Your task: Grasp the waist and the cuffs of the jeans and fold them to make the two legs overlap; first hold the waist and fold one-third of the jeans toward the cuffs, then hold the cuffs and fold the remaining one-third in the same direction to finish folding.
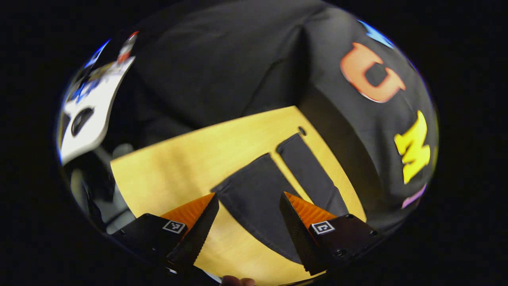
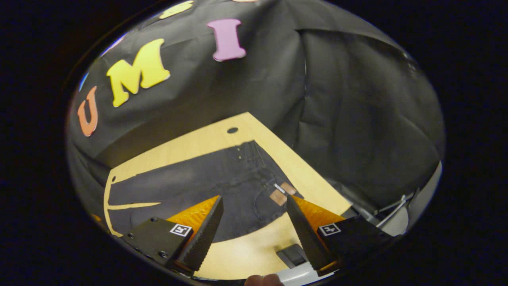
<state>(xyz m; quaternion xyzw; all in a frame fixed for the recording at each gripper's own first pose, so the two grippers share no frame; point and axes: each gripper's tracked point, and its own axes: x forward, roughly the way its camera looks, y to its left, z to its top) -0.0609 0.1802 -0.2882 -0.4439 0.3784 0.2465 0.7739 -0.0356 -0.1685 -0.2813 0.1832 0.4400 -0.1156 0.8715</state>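
Dark jeans lie flat on a light wooden table. In the left gripper view the two legs point(image 1: 258, 194) spread apart, their cuffs pointing toward the table's far edge. My left gripper point(image 1: 248, 202) hovers open above the nearer leg, nothing between its fingers. In the right gripper view the waist end of the jeans point(image 2: 238, 178) lies ahead, with a brown patch point(image 2: 279, 194) at the waistband. My right gripper point(image 2: 254, 206) stands open above the waist, holding nothing.
The wooden table point(image 1: 178, 163) has a small round hole point(image 2: 232, 130) near its far edge. Black cloth walls close in behind the table. A white panel point(image 1: 93, 111) stands at the left. A small dark object point(image 2: 291, 254) sits at the table's near edge.
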